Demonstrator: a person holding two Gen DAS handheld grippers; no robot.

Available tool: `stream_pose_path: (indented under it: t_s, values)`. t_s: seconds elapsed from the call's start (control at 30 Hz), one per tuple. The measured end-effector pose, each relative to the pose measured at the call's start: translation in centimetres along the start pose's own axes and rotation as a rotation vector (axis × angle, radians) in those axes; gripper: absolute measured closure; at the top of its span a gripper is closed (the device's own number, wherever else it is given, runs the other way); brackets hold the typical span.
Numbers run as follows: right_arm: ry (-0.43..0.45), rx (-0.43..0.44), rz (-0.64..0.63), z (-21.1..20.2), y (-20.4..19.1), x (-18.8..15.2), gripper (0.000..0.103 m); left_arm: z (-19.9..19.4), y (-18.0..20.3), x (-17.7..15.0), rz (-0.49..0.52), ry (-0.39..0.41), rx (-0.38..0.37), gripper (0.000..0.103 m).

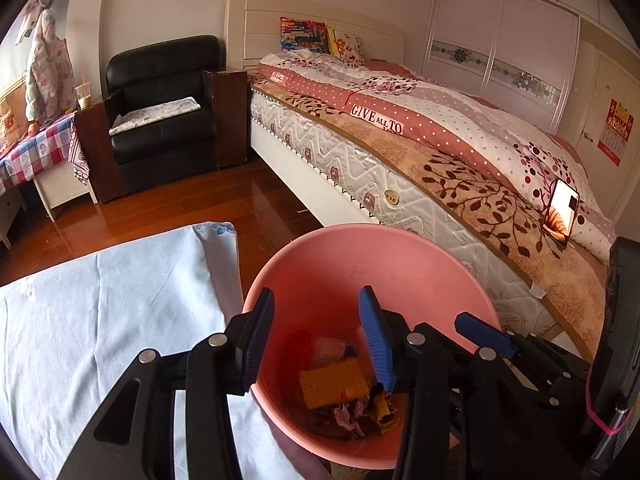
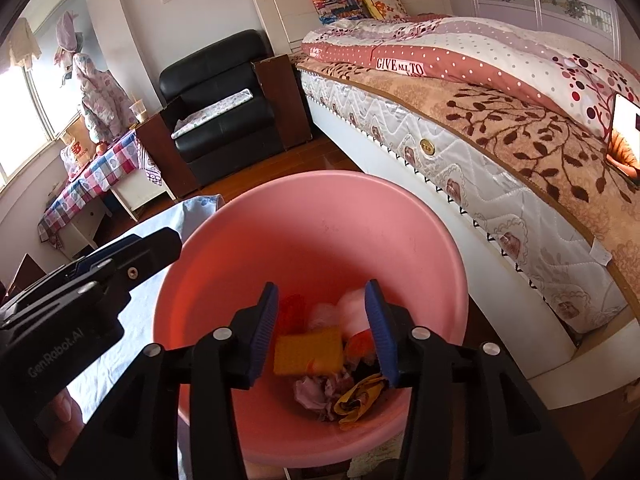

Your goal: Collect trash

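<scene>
Right wrist: pink bin (image 2: 320, 216) w/ trash (image 2: 316, 364)

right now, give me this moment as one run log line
left gripper: open, empty, over pink bin | right gripper: open, empty, over the bin | in bin: yellow sponge, crumpled wrappers
</scene>
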State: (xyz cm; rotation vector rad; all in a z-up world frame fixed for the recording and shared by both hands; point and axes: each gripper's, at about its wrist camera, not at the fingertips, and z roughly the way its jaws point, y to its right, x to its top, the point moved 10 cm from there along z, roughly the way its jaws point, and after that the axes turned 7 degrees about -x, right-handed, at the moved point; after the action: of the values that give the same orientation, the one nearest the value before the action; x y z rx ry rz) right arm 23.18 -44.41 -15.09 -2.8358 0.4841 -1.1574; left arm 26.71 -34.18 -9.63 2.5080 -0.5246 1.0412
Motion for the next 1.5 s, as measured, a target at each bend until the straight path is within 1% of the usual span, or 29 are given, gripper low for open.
stream_pose_path:
  t_s: [0.17,0.53,0.6,0.67,0.73,1.03,1.2,1.5]
  values:
    - [0.024,0.01,0.011,-1.3,-0.2,0.2,0.057,-1.1,0.1,0.0,0.003,0.01,0.0,0.057]
    - [0.108,0.039,0.013,-6.1,-2.1,0.0,0.056,-5.6,-0.2,0.2,-0.018,0.068,-0.002,0.051]
    - [0.121,0.045,0.008,-6.9,-2.6,-0.1,0.054,-6.5,-0.3,0.2,-0.021,0.079,-0.002,0.05]
    - [0.138,0.054,0.002,-7.9,-3.3,-0.2,0.05,-7.5,-0.5,0.2,-0.024,0.09,-0.002,0.048]
    - [0.154,0.062,-0.006,-8.8,-3.9,-0.3,0.049,-8.6,-0.7,0.1,-0.025,0.102,0.001,0.047]
    - [0.207,0.084,-0.046,-12.0,-6.5,-1.1,0.048,-13.3,-2.8,-0.6,-0.048,0.151,0.027,0.045]
    - [0.215,0.097,-0.064,-12.9,-8.0,-1.7,0.048,-15.3,-4.0,-1.3,-0.056,0.161,0.044,0.045]
    - [0.231,0.123,-0.084,-14.4,-10.9,-2.5,0.048,-18.9,-7.2,-2.9,-0.102,0.188,0.08,0.045]
